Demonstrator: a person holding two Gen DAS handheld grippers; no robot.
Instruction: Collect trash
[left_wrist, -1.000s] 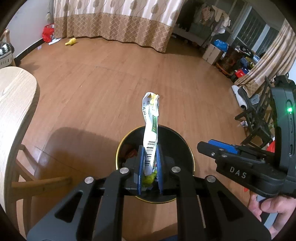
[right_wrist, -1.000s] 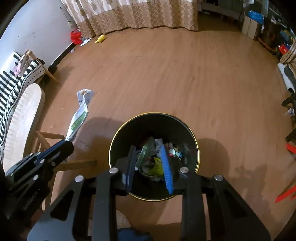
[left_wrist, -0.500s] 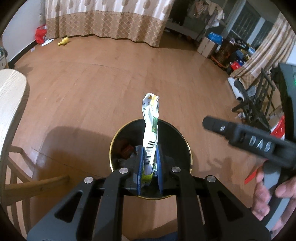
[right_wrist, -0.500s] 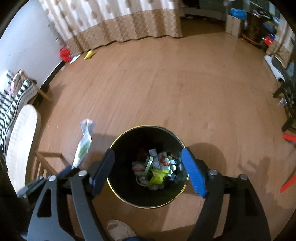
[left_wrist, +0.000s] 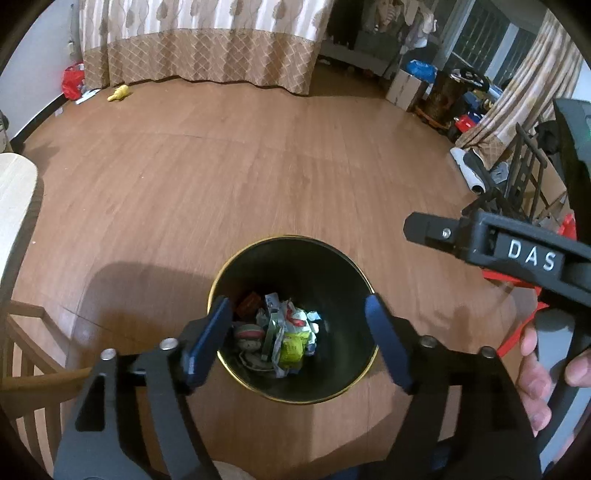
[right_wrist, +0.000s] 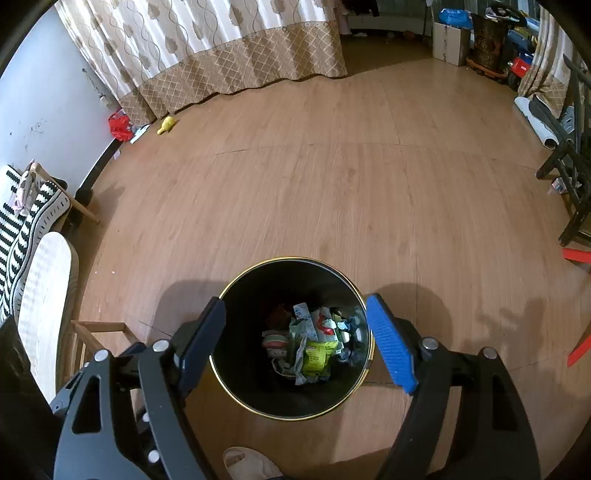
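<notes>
Wooden floor (right_wrist: 332, 184) bearing the trash bin (right_wrist: 236, 391), directly below both empty, spread-jawed grippers, left gripper (left_wrist: 297, 338) and right gripper (right_wrist: 295, 339), neither nearer.

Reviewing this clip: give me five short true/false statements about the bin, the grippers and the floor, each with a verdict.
1. The left gripper is open and holds nothing. True.
2. The right gripper is shut on a wrapper. False: it is open and empty.
3. The bin is black with a gold rim and has trash inside. True.
4. The bin stands on a table. False: it stands on the wooden floor.
5. A small yellow thing lies on the floor near the curtain. True.
</notes>
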